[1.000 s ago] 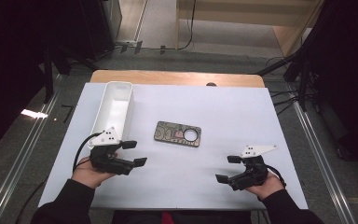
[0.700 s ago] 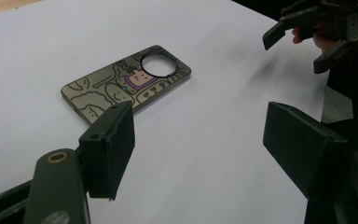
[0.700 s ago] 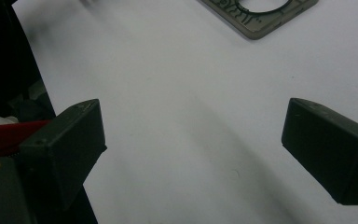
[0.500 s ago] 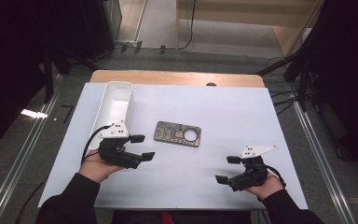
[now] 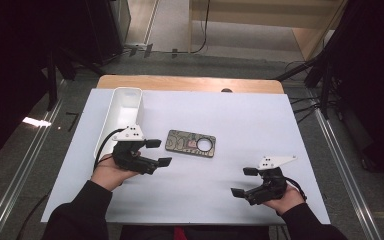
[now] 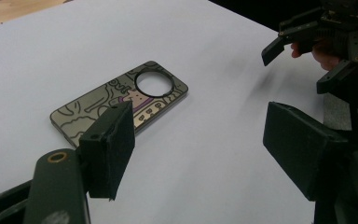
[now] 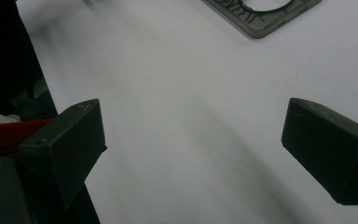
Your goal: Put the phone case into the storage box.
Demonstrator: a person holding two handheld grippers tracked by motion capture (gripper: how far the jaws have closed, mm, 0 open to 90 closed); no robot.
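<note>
The phone case [image 5: 191,143] lies flat on the white table [image 5: 240,115], untouched, just right of the long white tray [image 5: 122,112]. The left gripper [image 5: 158,152] hovers just left of the case, jaws apart with nothing between them. The right gripper [image 5: 244,181] rests well away from the case toward the near edge, jaws also apart and empty. By the look of it nothing is grasped yet; reaching, gripping and moving the case are all left.
</note>
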